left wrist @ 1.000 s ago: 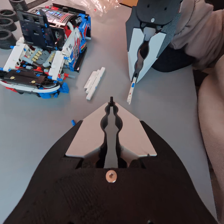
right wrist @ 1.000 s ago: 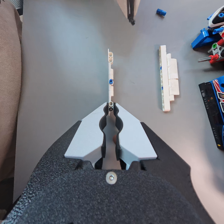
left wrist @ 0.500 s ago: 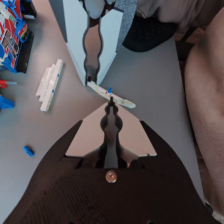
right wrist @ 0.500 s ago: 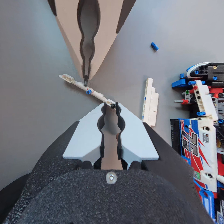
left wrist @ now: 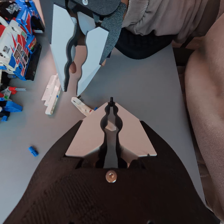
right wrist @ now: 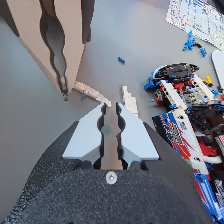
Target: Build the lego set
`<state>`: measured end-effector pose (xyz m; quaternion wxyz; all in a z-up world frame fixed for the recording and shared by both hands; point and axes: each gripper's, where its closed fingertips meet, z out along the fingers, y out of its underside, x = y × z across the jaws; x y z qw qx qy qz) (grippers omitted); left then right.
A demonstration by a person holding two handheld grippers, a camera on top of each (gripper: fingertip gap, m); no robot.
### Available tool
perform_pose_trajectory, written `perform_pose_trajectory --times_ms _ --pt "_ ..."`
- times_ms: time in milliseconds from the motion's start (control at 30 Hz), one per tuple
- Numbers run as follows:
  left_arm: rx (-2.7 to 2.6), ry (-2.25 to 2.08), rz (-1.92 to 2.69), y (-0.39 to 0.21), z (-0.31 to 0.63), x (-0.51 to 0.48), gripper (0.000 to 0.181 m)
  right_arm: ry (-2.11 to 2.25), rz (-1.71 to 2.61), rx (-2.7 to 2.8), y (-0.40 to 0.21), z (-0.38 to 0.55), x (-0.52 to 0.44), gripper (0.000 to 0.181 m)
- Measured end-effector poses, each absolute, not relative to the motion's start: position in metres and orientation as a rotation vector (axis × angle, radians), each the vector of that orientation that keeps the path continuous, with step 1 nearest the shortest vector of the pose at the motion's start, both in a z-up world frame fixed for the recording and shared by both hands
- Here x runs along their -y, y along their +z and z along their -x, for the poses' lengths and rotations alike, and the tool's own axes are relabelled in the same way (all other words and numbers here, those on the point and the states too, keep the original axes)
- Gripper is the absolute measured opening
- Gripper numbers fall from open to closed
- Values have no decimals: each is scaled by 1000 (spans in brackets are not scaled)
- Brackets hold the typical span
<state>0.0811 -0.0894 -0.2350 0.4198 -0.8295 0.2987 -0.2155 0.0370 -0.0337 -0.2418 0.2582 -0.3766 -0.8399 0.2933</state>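
The left gripper (left wrist: 111,103) has its fingers together, clamped on a small black pin (left wrist: 111,99) whose tip projects beyond the fingertips. Seen from the right wrist, the same gripper (right wrist: 64,90) descends from the upper left, the black pin (right wrist: 65,95) protruding below it.

The right gripper (right wrist: 110,104) has its fingers apart, with nothing between them; grey desk (right wrist: 30,109) shows through the gap. In the left wrist view this gripper (left wrist: 71,92) points down toward the desk (left wrist: 139,84), its fingers spread.

A long white beam assembly (right wrist: 93,93) with a blue pin in its side lies flat on the desk between the two grippers. One end lies just beside the right gripper's left fingertip; the other passes under the left gripper. In the left wrist view the white beam assembly (left wrist: 81,106) disappears beneath the left gripper's finger.

A second white beam assembly (right wrist: 129,101) lies near it, toward the partly built lego car (right wrist: 181,115), which occupies the desk's right side in the right wrist view. A loose blue pin (right wrist: 121,59) lies apart. A pile of blue pins (right wrist: 190,44) sits beside a sticker sheet (right wrist: 198,18) at the far right corner.
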Motion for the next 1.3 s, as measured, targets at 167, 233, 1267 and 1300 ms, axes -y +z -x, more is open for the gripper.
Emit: perform_pose_trajectory --times_ms 167,233,1267,1300 --pt "-649 -557 2021 -218 -65 86 2 1146 897 2333 -216 -69 69 20" --pt "-634 -583 1986 -212 -65 86 2 1235 857 2320 -210 -73 82 22" --pt "-888 -419 2280 -259 -37 109 7 1111 935 2302 -221 -78 39 3" --pt "-921 -419 2268 -259 -45 107 6 1110 935 2294 -220 -77 37 2"
